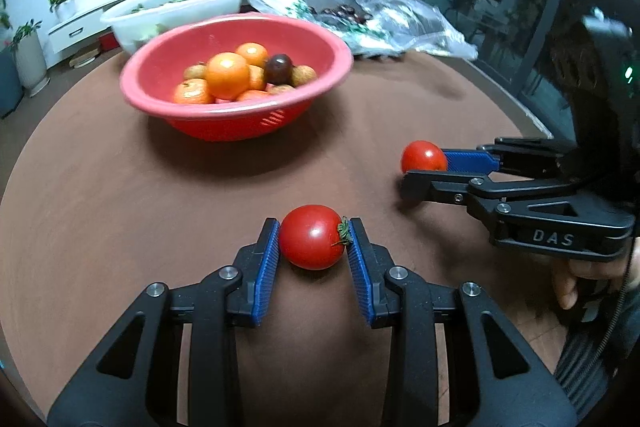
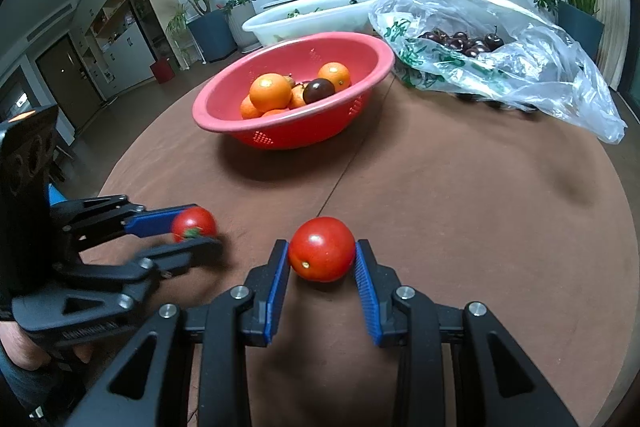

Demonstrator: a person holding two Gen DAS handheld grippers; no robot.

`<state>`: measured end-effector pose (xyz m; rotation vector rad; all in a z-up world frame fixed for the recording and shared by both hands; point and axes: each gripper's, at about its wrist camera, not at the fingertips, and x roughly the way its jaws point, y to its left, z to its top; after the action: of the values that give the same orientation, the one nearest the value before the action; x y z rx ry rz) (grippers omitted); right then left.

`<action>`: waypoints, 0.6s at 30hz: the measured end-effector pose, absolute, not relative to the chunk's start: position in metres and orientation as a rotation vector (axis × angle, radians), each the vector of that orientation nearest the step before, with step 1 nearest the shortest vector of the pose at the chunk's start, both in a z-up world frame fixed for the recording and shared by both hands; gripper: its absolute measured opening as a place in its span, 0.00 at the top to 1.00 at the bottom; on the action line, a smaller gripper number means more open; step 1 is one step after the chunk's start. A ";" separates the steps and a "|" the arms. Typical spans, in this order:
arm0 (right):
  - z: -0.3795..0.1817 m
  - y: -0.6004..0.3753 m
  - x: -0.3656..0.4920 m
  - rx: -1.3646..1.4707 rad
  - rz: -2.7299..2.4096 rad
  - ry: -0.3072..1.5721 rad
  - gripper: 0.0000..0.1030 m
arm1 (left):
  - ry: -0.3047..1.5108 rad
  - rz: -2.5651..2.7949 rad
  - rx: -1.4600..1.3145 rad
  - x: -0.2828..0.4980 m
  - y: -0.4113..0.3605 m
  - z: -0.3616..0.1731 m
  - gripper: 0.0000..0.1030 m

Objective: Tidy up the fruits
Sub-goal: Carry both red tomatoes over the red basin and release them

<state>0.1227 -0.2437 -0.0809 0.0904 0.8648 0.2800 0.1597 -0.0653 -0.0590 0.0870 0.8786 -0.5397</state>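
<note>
- Two tomatoes are held, one in each gripper, low in both frames.
- The left gripper (image 1: 312, 241) is clamped on the stemmed tomato (image 1: 311, 237).
- The right gripper (image 2: 322, 259) is clamped on the smooth tomato (image 2: 321, 254).
- The red bowl (image 1: 160, 67), in the upper middle, already holds oranges (image 1: 227, 75).
- Risk: too hard a squeeze could bruise the soft skin, and a round tomato could slip out and roll over the brown table (image 1: 120, 187).

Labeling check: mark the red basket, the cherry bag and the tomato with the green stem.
red basket (image 2: 224, 99), right wrist view, near rim.
cherry bag (image 2: 560, 83), right wrist view, clear plastic side.
tomato with green stem (image 1: 310, 239), left wrist view, front skin.
</note>
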 end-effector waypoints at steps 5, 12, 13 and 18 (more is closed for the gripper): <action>-0.076 -0.256 0.123 0.143 0.251 0.847 0.65 | 0.838 -0.510 0.005 0.166 -0.031 -0.034 0.69; -0.047 -0.282 0.134 0.201 0.121 0.797 0.65 | 0.753 -0.428 -0.028 0.204 0.016 0.013 0.69; -0.039 -0.284 0.137 0.199 0.112 0.784 0.65 | 0.742 -0.420 -0.022 0.210 0.018 0.019 0.69; 0.007 -0.271 0.167 0.146 0.123 0.711 0.65 | 0.724 -0.426 0.028 0.251 0.013 0.037 0.69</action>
<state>0.1667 -0.2710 0.0074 0.1463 0.7115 0.1229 0.2514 0.0132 0.0368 0.0282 0.7242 -0.4259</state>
